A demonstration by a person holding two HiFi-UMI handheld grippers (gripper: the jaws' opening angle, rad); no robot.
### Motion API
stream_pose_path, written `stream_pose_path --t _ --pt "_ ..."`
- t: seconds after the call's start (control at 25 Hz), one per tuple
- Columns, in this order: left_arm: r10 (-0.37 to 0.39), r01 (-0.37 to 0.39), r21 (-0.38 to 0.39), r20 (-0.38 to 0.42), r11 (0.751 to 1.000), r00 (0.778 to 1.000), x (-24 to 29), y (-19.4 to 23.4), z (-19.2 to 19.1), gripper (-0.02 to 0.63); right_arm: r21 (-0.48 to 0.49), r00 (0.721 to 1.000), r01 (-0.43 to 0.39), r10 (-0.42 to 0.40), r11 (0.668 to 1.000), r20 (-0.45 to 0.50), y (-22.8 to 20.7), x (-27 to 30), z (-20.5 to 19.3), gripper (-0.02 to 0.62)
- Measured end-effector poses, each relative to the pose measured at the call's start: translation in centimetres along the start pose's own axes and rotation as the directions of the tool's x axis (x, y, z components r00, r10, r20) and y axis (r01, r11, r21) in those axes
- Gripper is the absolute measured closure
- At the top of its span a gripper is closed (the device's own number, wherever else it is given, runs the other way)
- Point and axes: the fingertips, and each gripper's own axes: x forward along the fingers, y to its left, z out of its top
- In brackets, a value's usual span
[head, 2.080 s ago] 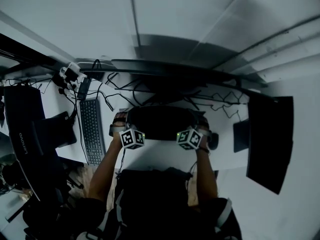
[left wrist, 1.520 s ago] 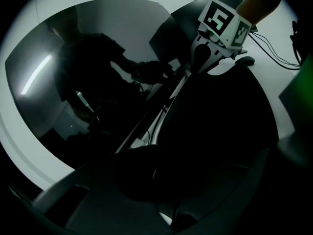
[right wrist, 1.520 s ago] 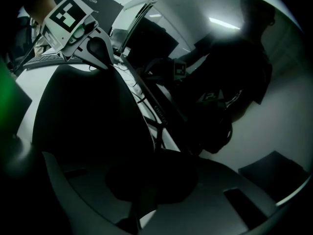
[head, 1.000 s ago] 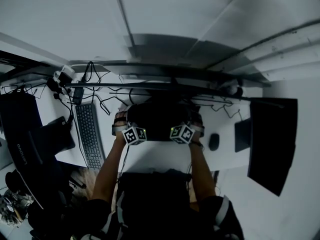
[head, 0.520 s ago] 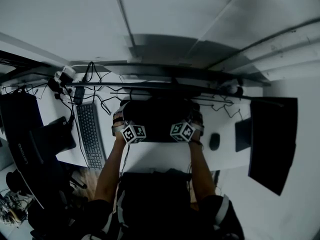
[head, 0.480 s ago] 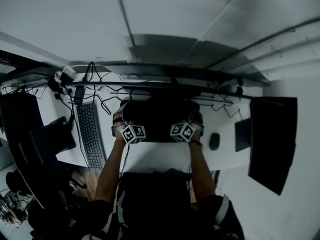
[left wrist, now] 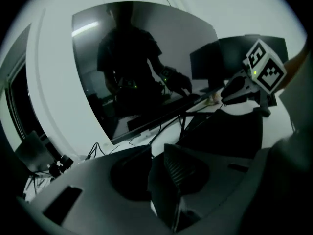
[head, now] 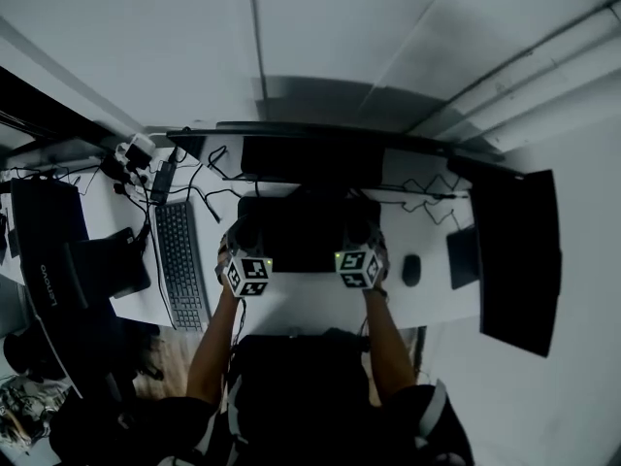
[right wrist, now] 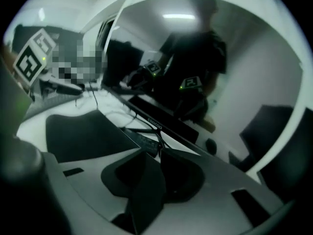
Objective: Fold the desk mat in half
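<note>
The black desk mat [head: 303, 233] lies on the white desk [head: 310, 304] in front of the monitor; whether it is doubled over I cannot make out. My left gripper [head: 241, 241] is at the mat's left end and my right gripper [head: 357, 239] at its right end. In the left gripper view the jaws of the left gripper [left wrist: 156, 153] stand a little apart and are closing, with nothing between them, and the mat [left wrist: 230, 136] lies to their right. In the right gripper view the right gripper [right wrist: 159, 155] shows a narrow empty gap, with the mat [right wrist: 83, 136] to its left.
A wide monitor [head: 310, 158] stands behind the mat, with cables [head: 209, 197] around its foot. A keyboard [head: 179, 260] lies to the left and a mouse [head: 410, 270] to the right. A dark screen [head: 514, 260] stands far right, a black computer [head: 49, 260] far left.
Both grippers have drawn back a little toward me along the mat's ends. The head view has shifted, so the monitor now shows more fully.
</note>
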Motion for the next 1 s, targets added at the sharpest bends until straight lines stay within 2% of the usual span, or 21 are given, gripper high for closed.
stream_pose_path --t 0.12,0.24,0.44,0.6,0.76,0.92,1.0 --pt "-0.028 0.041 -0.100 0.125 0.994 0.992 -4.7 0.4 2.8 0.560 0.124 0.999 -0.029 0.024 0.992 0.037 1.1 -3.8 0.8 0.509" --pt "-0.031 0.065 -0.142 0.227 0.988 0.973 -9.4 0.5 5.4 0.583 0.223 0.996 -0.043 0.025 0.974 0.085 2.2 -7.8 1.2 0.512" --pt "-0.048 0.105 -0.185 0.290 0.977 0.956 -16.2 -0.1 5.3 0.598 0.357 0.984 -0.063 -0.001 0.932 0.176 4.7 -15.1 2.0 0.545" --pt "-0.076 0.156 -0.211 0.346 0.965 0.935 -21.3 -0.8 5.8 0.600 0.418 0.969 -0.058 -0.050 0.906 0.242 6.1 -20.9 2.5 0.574" --pt "-0.045 0.145 -0.213 0.417 0.966 0.908 -25.4 -0.8 6.8 0.600 0.463 0.956 -0.052 -0.090 0.885 0.279 6.6 -25.3 2.0 0.579" --pt "-0.022 0.134 -0.229 0.435 0.964 0.900 -28.6 -1.7 7.0 0.600 0.504 0.944 -0.052 -0.123 0.862 0.308 6.3 -28.8 1.3 0.581" --pt "-0.019 0.132 -0.217 0.459 0.967 0.888 -29.6 -2.5 7.2 0.600 0.502 0.939 -0.053 -0.128 0.863 0.319 6.3 -30.3 1.1 0.581"
